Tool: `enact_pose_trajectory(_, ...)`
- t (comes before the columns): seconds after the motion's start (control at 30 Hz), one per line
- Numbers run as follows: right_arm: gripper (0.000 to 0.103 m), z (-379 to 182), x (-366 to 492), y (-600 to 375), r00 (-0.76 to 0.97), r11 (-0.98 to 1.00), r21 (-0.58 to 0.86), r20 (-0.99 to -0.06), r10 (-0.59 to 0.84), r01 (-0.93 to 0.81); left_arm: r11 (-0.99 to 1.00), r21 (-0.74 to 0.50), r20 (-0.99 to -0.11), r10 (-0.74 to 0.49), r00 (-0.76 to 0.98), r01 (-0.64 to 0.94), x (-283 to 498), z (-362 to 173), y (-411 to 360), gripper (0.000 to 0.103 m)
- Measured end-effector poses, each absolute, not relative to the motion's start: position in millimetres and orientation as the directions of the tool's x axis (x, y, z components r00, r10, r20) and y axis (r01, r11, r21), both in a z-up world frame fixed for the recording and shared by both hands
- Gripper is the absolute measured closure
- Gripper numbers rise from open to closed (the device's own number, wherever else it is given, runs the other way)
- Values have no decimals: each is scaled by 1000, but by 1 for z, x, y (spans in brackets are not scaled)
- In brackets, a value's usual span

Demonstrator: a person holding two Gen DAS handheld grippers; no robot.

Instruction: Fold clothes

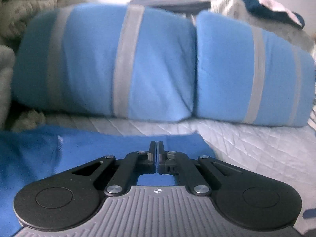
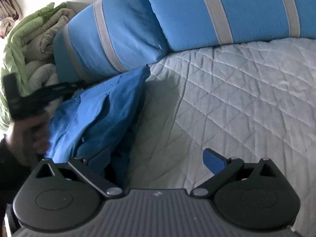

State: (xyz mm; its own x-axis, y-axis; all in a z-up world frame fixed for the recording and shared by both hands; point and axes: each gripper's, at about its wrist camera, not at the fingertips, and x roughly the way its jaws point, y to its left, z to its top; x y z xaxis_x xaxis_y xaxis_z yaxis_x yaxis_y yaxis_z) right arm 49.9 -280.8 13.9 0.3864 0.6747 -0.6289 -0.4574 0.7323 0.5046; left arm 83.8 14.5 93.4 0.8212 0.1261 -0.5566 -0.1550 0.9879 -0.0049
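The left hand-held gripper (image 1: 157, 154) is clamped on the deep-blue cloth garment (image 1: 79, 150), whose far edge lies at 12 o'clock. The right hand-held gripper (image 2: 158, 159) gapes wide and empty; bare grey quilted bedspread (image 2: 237, 98) stretches toward 1 o'clock up to the striped blue pillows (image 2: 217, 11).

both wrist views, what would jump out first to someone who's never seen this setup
Two big light-blue pillows with grey stripes fill the back of the bed, leaning side by side on the quilted grey bedspread. In front of them a darker blue garment is lifted off the bed in a peaked drape. The left gripper is shut with blue cloth under it, while the right gripper is wide open beside the garment.
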Motion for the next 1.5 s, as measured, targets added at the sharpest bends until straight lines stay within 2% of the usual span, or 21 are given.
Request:
enact_pose_trajectory(0.2, 0, 17, 48, -288, 376, 715, 526, -614, 694, -461, 979, 71, -632, 194, 750, -193, 112, 21, 1, 103)
enact_pose_trajectory(0.6, 0, 11, 50, -284, 372, 720, 498, -627, 684, -483, 980, 73, -626, 191, 756, -187, 112, 22, 5, 103)
enact_pose_trajectory(0.8, 0, -1, 54, -286, 407, 776, 444, -671, 620, -449, 981, 30, -531, 178, 828, -191, 88, 61, 2, 103)
enact_pose_trajectory(1.03, 0, -4, 52, -285, 429, 795, 420, -680, 595, -437, 988, -71, -496, 82, 864, -134, 79, 93, -30, 103)
enact_pose_trajectory(1.3, 0, -6, 48, -282, 427, 795, 383, -689, 585, -471, 980, -48, -598, 127, 791, -193, 115, 35, -43, 103)
enact_pose_trajectory(1.5, 0, -8, 51, -283, 416, 793, 395, -693, 589, -464, 980, 96, -597, 198, 778, -176, 121, 15, -63, 103)
